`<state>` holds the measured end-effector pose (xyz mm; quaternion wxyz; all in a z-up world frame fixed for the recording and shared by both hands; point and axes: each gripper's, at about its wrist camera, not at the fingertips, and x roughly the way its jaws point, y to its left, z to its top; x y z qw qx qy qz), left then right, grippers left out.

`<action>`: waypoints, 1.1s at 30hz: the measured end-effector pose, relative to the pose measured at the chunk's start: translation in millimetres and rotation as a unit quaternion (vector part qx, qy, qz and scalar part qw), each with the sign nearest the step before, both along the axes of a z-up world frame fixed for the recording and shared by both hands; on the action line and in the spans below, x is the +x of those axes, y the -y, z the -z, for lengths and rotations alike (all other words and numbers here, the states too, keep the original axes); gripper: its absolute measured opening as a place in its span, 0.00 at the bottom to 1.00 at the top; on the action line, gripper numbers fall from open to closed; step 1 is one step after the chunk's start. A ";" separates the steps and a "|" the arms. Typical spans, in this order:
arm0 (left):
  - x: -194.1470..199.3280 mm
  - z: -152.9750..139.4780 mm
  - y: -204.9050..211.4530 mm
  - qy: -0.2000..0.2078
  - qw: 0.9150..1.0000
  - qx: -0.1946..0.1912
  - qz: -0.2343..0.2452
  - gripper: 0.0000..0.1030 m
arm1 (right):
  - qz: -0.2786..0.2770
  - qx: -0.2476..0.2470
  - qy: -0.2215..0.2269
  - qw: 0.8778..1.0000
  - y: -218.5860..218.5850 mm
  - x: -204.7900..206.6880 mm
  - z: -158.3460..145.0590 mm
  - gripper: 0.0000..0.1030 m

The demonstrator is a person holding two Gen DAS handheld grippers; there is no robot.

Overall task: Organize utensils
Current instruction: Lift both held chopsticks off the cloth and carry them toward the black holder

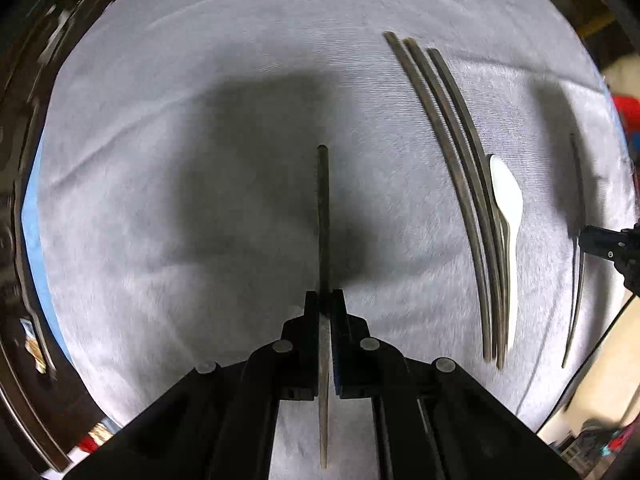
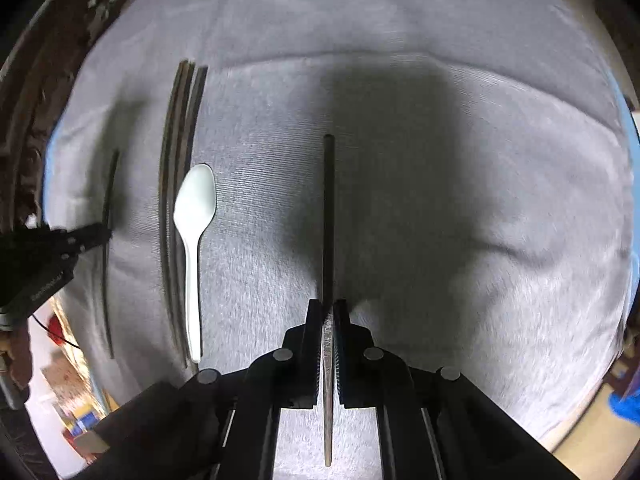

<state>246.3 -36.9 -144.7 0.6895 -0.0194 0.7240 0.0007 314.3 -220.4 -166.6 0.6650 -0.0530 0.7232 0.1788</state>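
Since each gripper is clamped on one dark chopstick, the step in hand looks like carrying these two sticks over to join the others. The left gripper (image 1: pixel 325 300) has its two fingers pressed tight on the left chopstick (image 1: pixel 323 216), which runs straight out in front of it, above the gray cloth (image 1: pixel 160 200). The right gripper (image 2: pixel 329 308) pinches the right chopstick (image 2: pixel 329 208) the same way.

A little farther out, between the two grippers, the white spoon (image 2: pixel 195 216) lies flat on the cloth. Just beside it lie three more chopsticks (image 2: pixel 176 184), side by side in a neat row.

The next move likely calls for lowering each held stick down next to that row, lined up the same way, then letting go gently so nothing rolls or bumps the spoon.
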 end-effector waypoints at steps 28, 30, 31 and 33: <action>-112.2 -122.9 -15.2 0.248 0.964 0.014 -0.090 0.05 | 0.123 0.166 0.167 0.964 88.4 -123.9 -111.9 0.06; -117.8 -128.0 -14.3 0.261 0.961 0.014 -0.093 0.05 | 0.133 0.177 0.177 0.959 91.6 -130.7 -117.5 0.06; -120.1 -131.8 -13.7 0.265 0.960 0.014 -0.095 0.05 | 0.136 0.183 0.182 0.957 92.4 -133.5 -119.2 0.06; -125.9 -139.1 -12.1 0.280 0.955 0.015 -0.097 0.05 | 0.144 0.195 0.193 0.951 95.1 -141.0 -125.4 0.06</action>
